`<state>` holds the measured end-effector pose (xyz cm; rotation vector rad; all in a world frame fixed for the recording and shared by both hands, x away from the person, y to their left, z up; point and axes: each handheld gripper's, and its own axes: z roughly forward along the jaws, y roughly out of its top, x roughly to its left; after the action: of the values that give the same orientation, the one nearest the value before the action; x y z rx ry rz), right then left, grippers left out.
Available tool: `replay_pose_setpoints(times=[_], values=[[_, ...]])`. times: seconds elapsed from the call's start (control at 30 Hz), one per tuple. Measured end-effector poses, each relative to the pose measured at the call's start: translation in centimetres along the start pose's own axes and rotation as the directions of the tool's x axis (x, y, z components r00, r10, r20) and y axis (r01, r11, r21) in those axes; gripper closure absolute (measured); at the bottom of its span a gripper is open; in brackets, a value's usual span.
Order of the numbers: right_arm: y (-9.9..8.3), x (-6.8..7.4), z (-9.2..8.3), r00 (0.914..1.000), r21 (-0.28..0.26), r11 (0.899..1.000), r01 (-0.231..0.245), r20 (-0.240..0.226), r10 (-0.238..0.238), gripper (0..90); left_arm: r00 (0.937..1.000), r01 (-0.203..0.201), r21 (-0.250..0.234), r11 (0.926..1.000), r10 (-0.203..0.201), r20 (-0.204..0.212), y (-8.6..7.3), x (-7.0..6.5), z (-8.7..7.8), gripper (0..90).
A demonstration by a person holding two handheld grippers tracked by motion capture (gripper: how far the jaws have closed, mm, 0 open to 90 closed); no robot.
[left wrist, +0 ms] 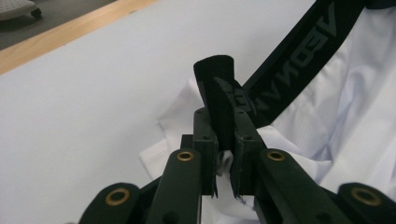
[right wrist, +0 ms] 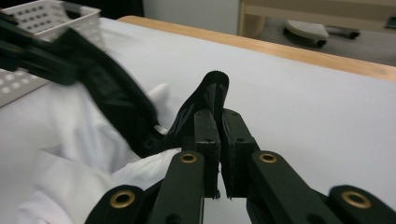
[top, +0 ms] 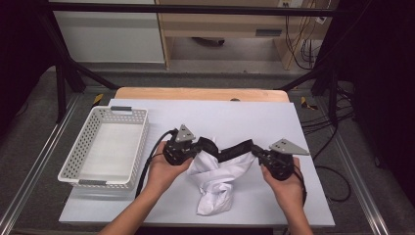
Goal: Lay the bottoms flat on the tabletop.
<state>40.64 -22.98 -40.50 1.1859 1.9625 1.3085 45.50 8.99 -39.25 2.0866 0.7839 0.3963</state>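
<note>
While each tool [top: 201, 147] [top: 255, 152] pinches its black waistband [top: 229, 152], white shorts [top: 218, 181] sag between them.

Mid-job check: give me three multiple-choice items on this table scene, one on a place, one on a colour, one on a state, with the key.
1. Where is the white perforated plastic basket?
A. At the table's left
B. At its right
C. On the garment

2. What colour is the waistband of the white fabric garment?
A. Red
B. Black
C. Yellow

3. How is the left hand-held gripper?
A. Wide open over the basket
B. Shut on the waistband
C. Lying on the table

Key: 1 A, the high view shows it left of both hands. 2 B, a black lettered band shows in the left gripper view. 3 B, its jaws pinch the band.
</note>
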Motion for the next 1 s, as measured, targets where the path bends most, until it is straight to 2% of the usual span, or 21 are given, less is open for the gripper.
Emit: replay_pose_setpoints(times=[0.13,0.3,0.5,0.63,0.93,1.0], values=[[0.7,-2.9,-0.7,0.9990,0.001,0.999,-0.035,0.027,0.035,86.9,0.9998,0.018,-0.033,0.9993,-0.018,-0.009,0.5,0.9,-1.0,83.5],[2.8,-5.0,-1.6,0.9980,-0.016,0.999,-0.045,0.044,0.046,86.9,0.9989,0.032,-0.081,0.9962,-0.035,-0.030,1.5,1.6,-1.9,83.6],[5.5,-6.1,-2.1,0.9983,-0.031,0.999,-0.016,0.055,0.018,86.8,0.9981,0.018,-0.125,0.9920,-0.025,-0.057,3.3,2.0,-3.1,83.7],[7.1,-6.5,-2.1,0.9983,-0.037,0.999,-0.007,0.058,0.009,86.8,0.9974,-0.001,-0.133,0.9911,-0.008,-0.072,4.5,2.3,-3.8,83.7],[10.2,-7.2,-1.4,0.9982,-0.061,0.998,-0.019,0.056,0.022,86.8,0.9912,-0.032,-0.164,0.9859,0.010,-0.132,7.0,3.3,-5.6,84.5],[11.1,-7.2,-1.6,0.9983,-0.093,0.995,-0.023,0.052,0.028,86.8,0.9914,-0.016,-0.187,0.9823,-0.008,-0.131,7.8,3.5,-6.1,84.6]])
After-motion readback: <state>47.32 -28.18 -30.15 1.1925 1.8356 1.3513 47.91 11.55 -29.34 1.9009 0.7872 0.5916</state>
